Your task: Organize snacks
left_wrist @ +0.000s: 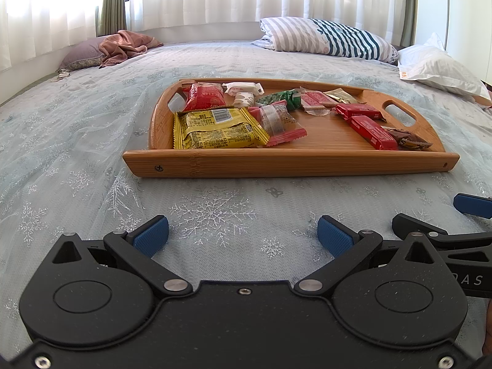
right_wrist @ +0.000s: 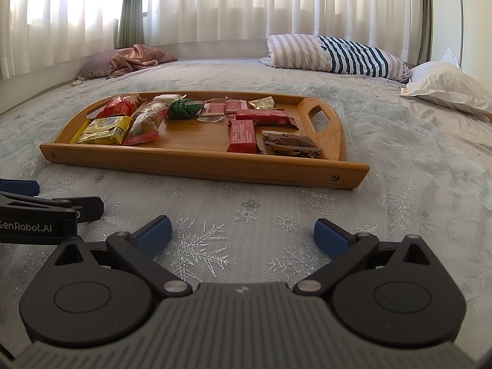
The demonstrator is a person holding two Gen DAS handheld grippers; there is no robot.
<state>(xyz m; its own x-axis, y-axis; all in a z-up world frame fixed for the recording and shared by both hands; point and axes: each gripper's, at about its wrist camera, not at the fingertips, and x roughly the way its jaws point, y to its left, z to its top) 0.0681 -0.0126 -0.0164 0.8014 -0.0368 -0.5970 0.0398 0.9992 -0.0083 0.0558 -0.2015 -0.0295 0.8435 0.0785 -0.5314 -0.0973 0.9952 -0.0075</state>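
**Snack tray status: both grippers empty, snacks gathered on tray**

A bed covered with a pale blue snowflake-patterned spread [left_wrist: 77, 141] carries all items. A bamboo serving tray with cut-out handles [left_wrist: 289, 163] lies flat on the spread, ahead of both grippers. All visible snacks are located inside the tray; none is seen on the spread.

On the tray, a large yellow crinkle-edged foil packet [left_wrist: 215, 129] lies at the near left, with a red foil bag [left_wrist: 204, 95] behind it. Two red rectangular bar wrappers [right_wrist: 246, 129] lie right of centre, one set crosswise to the other. A brown chocolate wrapper [right_wrist: 292, 144] lies at the near right corner. A green twisted wrapper [right_wrist: 183, 108] and smaller pink, white and gold pieces are set along the far wall.

The left gripper [left_wrist: 243, 233] and the right gripper [right_wrist: 243, 233] are held low over the spread, side by side, short of the tray. Both sets of blue-padded fingers are spread wide and nothing is gripped.

The step cannot be fixed: the arrangement fits either loose snacks awaiting sorting, or snacks collected onto the tray as required. Any further grasp calls for a light pinch on thin, slippery wrappers.
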